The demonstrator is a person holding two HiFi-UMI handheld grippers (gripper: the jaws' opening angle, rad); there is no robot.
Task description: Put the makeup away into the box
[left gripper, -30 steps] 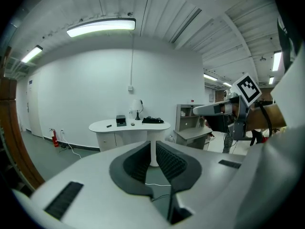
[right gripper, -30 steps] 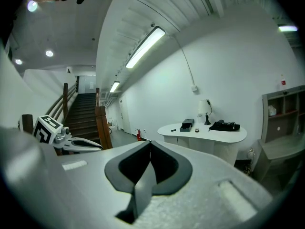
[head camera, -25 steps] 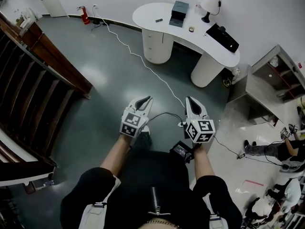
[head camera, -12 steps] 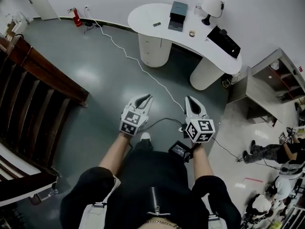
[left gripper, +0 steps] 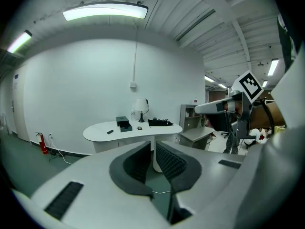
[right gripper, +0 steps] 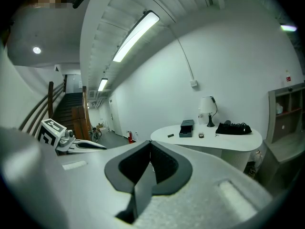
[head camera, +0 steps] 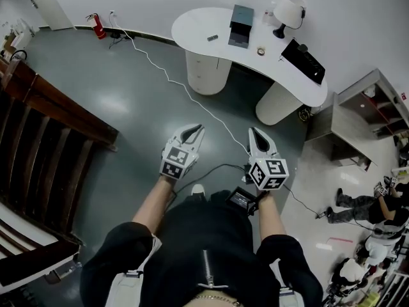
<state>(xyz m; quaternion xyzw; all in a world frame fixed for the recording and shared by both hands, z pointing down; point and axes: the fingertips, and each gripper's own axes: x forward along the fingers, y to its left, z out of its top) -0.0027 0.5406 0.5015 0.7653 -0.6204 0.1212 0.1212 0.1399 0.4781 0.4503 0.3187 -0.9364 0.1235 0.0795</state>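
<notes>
A dark box (head camera: 241, 25) with an open drawer stands on a white curved desk (head camera: 211, 18) far ahead. A small dark makeup item (head camera: 212, 38) and a small round one (head camera: 261, 50) lie near it on the desk. The same box (right gripper: 186, 128) also shows in the right gripper view. My left gripper (head camera: 197, 128) and right gripper (head camera: 253, 132) are held side by side over the floor, well short of the desk. Both are shut with nothing between the pads. In the left gripper view the box (left gripper: 124, 124) sits past the jaws of the left gripper (left gripper: 152, 144).
A white lamp (head camera: 287, 11) and a black bag (head camera: 303, 52) share the desk. A white cable (head camera: 192, 94) runs across the grey floor. A wooden stair railing (head camera: 45, 126) is at left. A grey shelf unit (head camera: 364, 117) and people (head camera: 377, 203) are at right.
The floor and the railing have slid back past me, and the desk stands a little nearer. Both grippers keep their place in front of my body, still shut.
</notes>
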